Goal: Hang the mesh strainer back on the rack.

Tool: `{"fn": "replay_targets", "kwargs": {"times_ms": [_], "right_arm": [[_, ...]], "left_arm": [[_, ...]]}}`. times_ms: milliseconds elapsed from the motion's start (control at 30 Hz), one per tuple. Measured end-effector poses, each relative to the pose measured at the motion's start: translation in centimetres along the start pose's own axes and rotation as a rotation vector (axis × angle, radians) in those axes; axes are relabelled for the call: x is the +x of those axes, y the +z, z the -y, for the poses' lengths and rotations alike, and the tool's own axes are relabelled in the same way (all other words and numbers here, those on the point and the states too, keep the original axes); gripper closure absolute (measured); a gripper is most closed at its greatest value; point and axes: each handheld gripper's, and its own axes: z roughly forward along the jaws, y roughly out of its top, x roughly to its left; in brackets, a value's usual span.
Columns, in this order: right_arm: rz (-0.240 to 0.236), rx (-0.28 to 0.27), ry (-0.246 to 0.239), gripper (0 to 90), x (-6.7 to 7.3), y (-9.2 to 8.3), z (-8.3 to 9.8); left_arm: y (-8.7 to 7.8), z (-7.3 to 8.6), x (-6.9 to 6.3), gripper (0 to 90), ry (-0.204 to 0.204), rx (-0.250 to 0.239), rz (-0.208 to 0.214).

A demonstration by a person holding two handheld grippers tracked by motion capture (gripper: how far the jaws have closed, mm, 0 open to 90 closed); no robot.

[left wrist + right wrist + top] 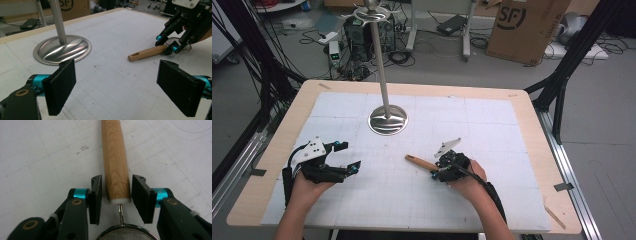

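A small strainer lies on the white mat, its wooden handle (421, 162) (147, 53) (116, 157) pointing left and away. Its wire mesh bowl (125, 233) shows at the bottom of the right gripper view. My right gripper (435, 170) (116, 197) straddles the handle's bowl end, jaws close on both sides with a thin gap on the left. It shows again in the left gripper view (168, 44). My left gripper (351, 156) (120, 87) hovers open over bare mat at the left, holding nothing.
A polished metal stand rests on a round base (388, 120) (62, 48) at the mat's far middle, its pole (382, 60) rising to hooks (369, 12) at the top. The wooden table edge (542, 125) rims the mat. Cables and a cardboard box (524, 25) lie on the floor behind.
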Motion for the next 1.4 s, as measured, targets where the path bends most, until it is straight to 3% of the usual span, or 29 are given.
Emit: {"fn": "replay_targets", "kwargs": {"times_ms": [200, 367, 433, 700, 1067, 1400], "right_arm": [[0.000, 0.000, 0.019, 65.9, 0.0, -0.1, 0.0], [0.006, 0.000, 0.098, 66.3, -0.4, -0.2, 0.1], [0.004, 0.001, 0.104, 66.3, -0.4, -0.2, 0.1], [0.000, 0.026, 0.085, 64.2, -0.5, -0.4, 0.1], [-0.009, 0.130, 0.039, 65.8, -0.5, -0.1, -1.3], [-0.052, 0.242, 0.017, 65.8, -1.2, 0.4, -2.9]], "left_arm": [[0.0, 0.0, 0.0, 16.4, -0.001, -0.001, 0.001], [0.0, 0.0, 0.0, 16.4, 0.000, -0.001, 0.001], [0.0, 0.0, 0.0, 16.4, 0.000, -0.001, 0.000], [0.0, 0.0, 0.0, 16.4, 0.002, 0.001, 0.000], [0.0, 0.0, 0.0, 16.4, 0.002, 0.004, 0.001], [0.1, 0.0, -0.1, 16.4, 0.000, 0.004, 0.002]]}}
